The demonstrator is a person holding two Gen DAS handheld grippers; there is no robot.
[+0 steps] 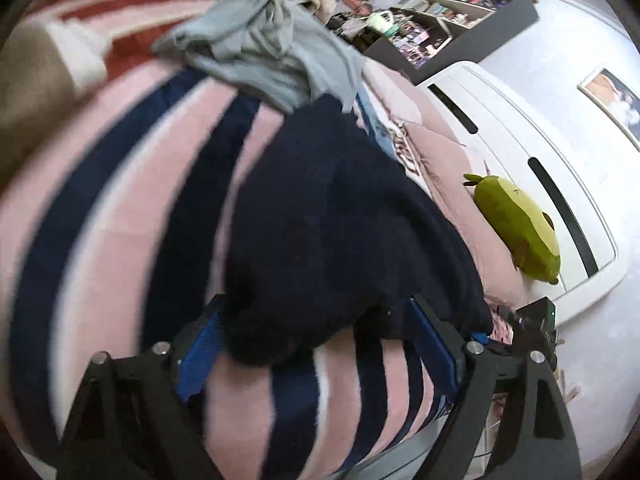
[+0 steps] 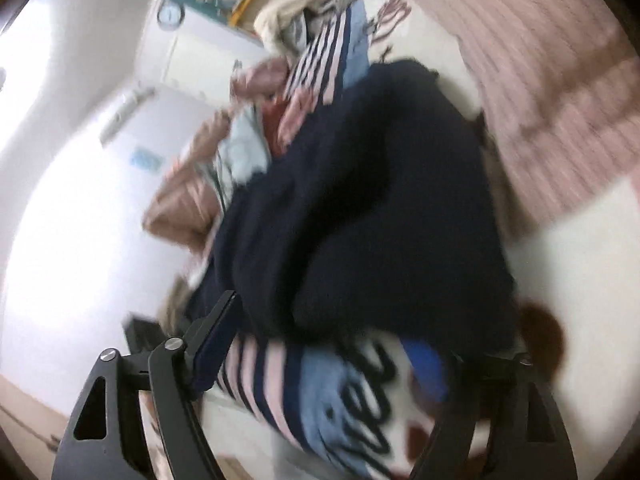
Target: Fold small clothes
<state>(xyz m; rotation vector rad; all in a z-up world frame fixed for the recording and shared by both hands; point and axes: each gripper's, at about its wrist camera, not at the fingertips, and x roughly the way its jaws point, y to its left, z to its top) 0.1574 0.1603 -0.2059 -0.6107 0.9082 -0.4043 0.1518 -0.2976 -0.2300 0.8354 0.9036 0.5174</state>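
Spreading wide, your left gripper point(image 1: 316, 344) straddles the edge of the navy garment point(image 1: 344, 216), which lies on the striped top point(image 1: 132, 216) on the bed. Your right gripper point(image 2: 332, 348) is likewise wide open around the garment's other edge, gripping nothing.

1 dark navy garment point(image 1: 340, 220), 1 grey garment point(image 1: 260, 44), 1 striped blanket point(image 1: 132, 200), 1 green plush toy point(image 1: 516, 228)

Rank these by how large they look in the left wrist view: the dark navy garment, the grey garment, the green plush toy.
1. dark navy garment, though it lies nearest the camera
2. grey garment
3. green plush toy
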